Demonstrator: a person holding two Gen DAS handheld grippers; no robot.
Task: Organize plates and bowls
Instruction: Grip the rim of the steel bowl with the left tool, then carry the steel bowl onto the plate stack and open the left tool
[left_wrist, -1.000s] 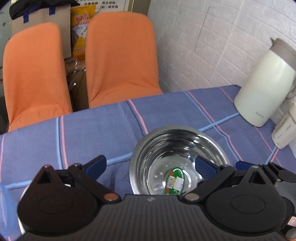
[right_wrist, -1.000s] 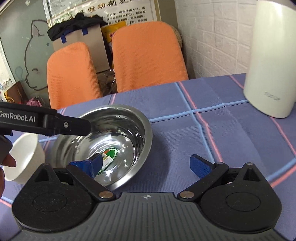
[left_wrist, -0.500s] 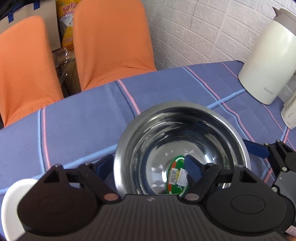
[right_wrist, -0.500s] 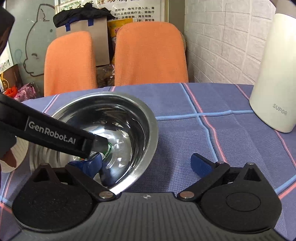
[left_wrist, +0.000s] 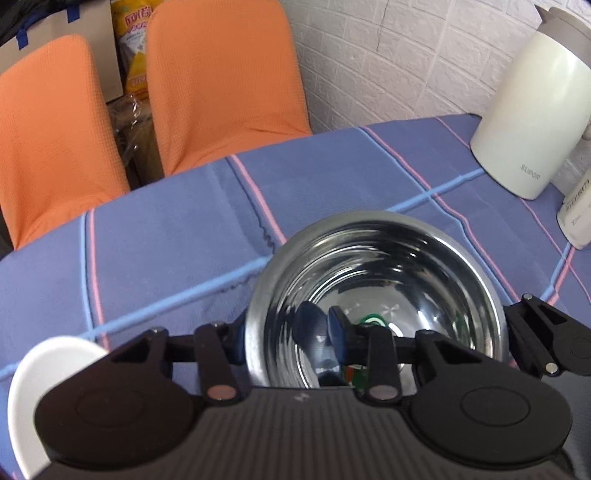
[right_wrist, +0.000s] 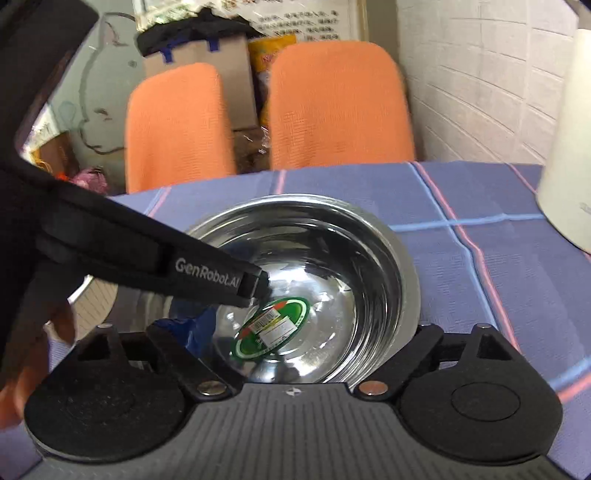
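The steel bowl (left_wrist: 376, 295) sits on the blue striped tablecloth (left_wrist: 166, 251), and both tools are on it at once. The left gripper (left_wrist: 288, 332) straddles the bowl's near-left rim, one blue pad outside the wall, the other inside; the jaws look narrowed onto that rim, pinching the bowl. In the right wrist view the right gripper (right_wrist: 303, 343) spreads wide, its fingers either side of the bowl's near edge, gripping nothing that I can see. A green sticker (right_wrist: 273, 328) shows on the bowl's bottom.

Just left of the bowl, a white bowl (left_wrist: 40, 373) peeks out from behind the left tool. To the bowl's far right stands a white thermos jug (left_wrist: 528, 122), and beyond the bowl two orange chairs (left_wrist: 221, 81).

My read: this is early going. One bowl is gripped but not stacked; the two bowls stand apart, nothing nested, no plates in sight. The gathering seems mostly still to do.
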